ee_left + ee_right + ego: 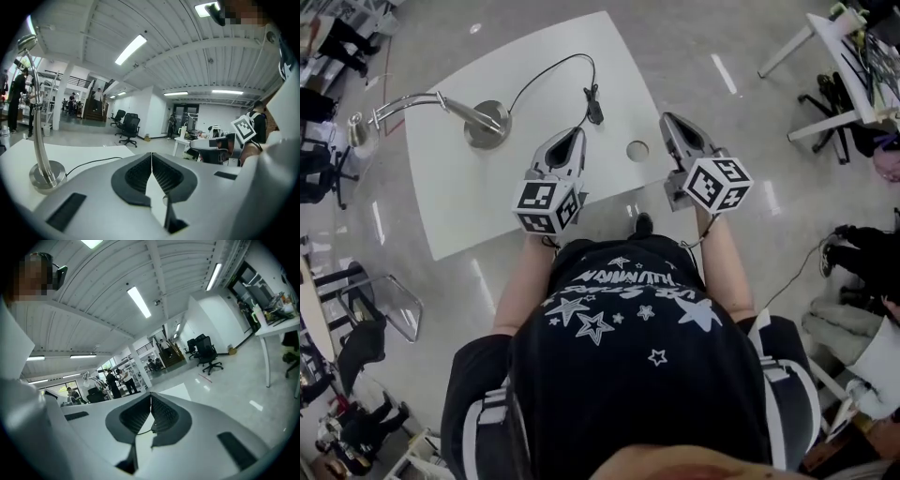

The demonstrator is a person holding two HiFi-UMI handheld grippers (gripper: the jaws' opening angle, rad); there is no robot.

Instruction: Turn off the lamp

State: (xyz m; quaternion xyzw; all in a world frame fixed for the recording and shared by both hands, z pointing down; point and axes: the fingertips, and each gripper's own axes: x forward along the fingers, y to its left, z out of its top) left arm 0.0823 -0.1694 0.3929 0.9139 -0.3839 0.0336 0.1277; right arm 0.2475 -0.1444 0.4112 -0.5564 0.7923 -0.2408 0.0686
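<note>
Holding left gripper [574, 134], right gripper [668, 119] level.

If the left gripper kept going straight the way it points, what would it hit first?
Probably the cord switch, which lies just ahead of the left gripper on the table. The gripper's height above the table is unclear, so it might pass over the switch instead.

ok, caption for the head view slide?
Person at a white table, left tongs and right tongs shut and empty; lamp at left, its cord switch beyond the left tongs.
</note>
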